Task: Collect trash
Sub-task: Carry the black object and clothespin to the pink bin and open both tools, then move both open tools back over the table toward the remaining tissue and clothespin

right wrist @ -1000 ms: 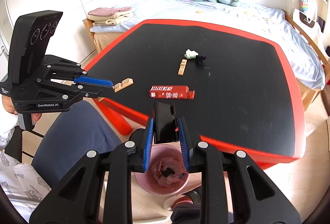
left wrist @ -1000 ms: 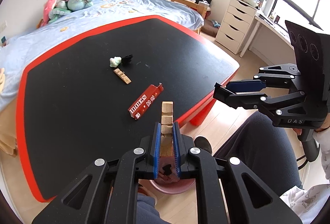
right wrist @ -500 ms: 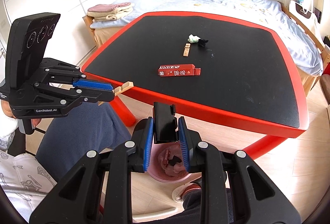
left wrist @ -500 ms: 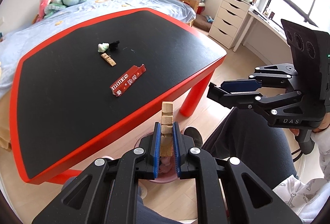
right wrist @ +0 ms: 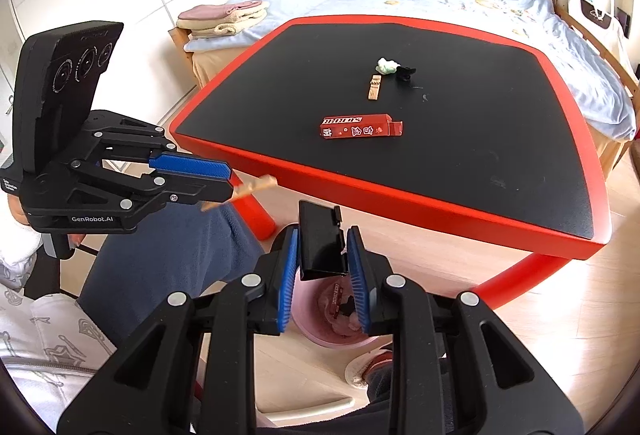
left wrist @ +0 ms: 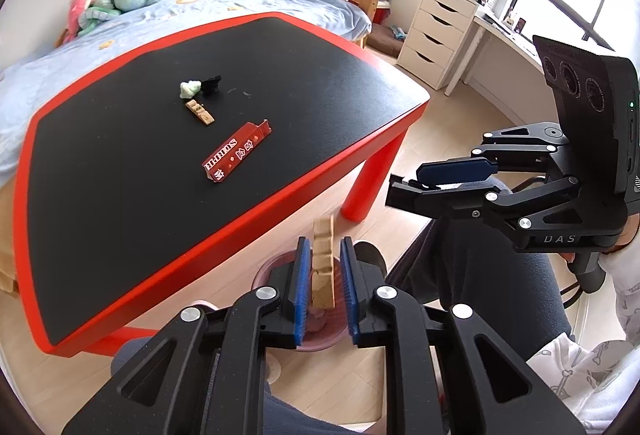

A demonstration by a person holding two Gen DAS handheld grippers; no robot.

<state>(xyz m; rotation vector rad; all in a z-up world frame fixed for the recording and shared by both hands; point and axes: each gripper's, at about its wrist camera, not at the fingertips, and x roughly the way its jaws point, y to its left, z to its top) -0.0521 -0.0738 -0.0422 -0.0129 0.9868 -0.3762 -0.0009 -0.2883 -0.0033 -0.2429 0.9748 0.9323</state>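
Above the pink trash bin (right wrist: 320,335) we see our left hand-held gripper (left wrist: 323,275) spread around a notched wooden clothespin (left wrist: 322,267), our right hand-held gripper (right wrist: 322,267) loosely bracketing a black box (right wrist: 320,247).

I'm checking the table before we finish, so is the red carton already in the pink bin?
No, the red carton lies flat on the black tabletop, apart from the pink bin on the floor below the table edge.

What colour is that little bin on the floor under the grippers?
Pink. The bin shows best in the right wrist view, with trash already inside.
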